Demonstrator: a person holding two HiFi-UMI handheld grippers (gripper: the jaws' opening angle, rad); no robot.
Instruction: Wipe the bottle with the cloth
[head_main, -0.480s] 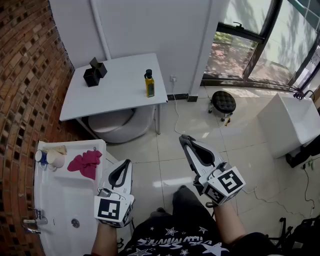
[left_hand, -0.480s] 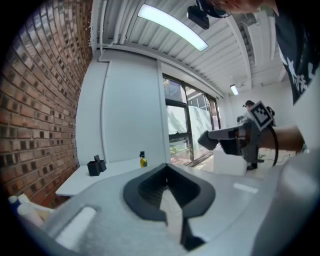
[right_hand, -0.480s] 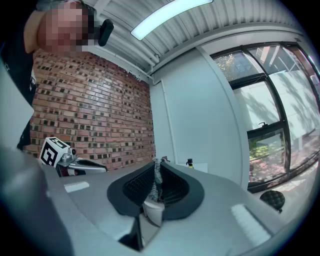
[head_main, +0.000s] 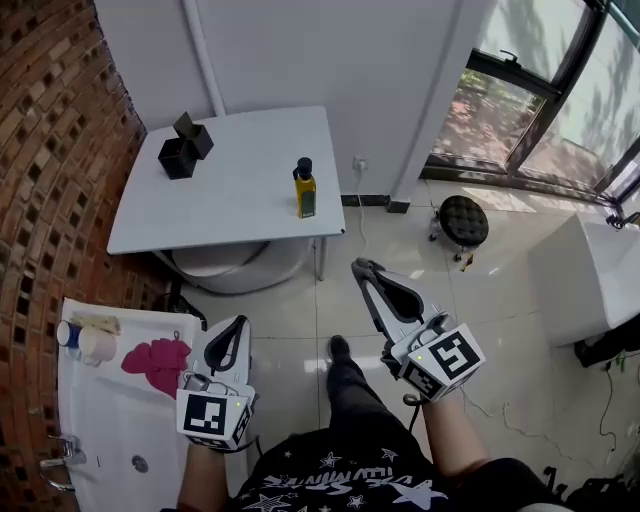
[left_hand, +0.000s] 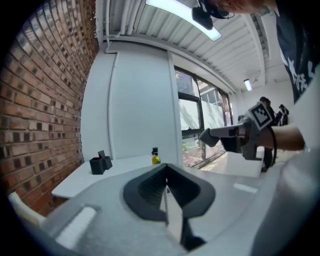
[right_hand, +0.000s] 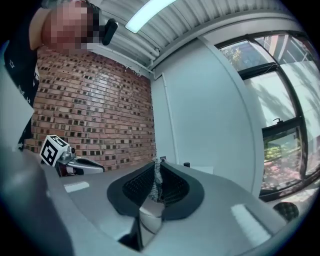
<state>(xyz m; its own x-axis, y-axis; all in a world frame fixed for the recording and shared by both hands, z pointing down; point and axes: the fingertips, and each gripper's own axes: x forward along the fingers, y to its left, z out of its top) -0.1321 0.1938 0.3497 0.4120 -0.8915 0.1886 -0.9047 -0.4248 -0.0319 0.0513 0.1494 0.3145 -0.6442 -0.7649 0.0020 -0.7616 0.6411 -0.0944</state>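
Two hand-held grippers are clenched and empty. The left hand-held gripper (head_main: 236, 323) hangs just beside the pink cloth (head_main: 158, 362), which lies on the washbasin (head_main: 100, 430). The right hand-held gripper (head_main: 363, 267) is over the floor (head_main: 300, 305). The bottle (head_main: 305, 190) stands upright on the table (head_main: 230, 200), well apart from both.

Glossy bottle (head_main: 305, 192), rough brick wall (head_main: 40, 120)

The desk (head_main: 220, 205) at upper centre lies largely bare and open to approach from its front edge, obstructed only by the bottle (head_main: 305, 189) near its right edge and two black boxes (head_main: 186, 148) at its upper left, close to the brick wall (head_main: 50, 150).
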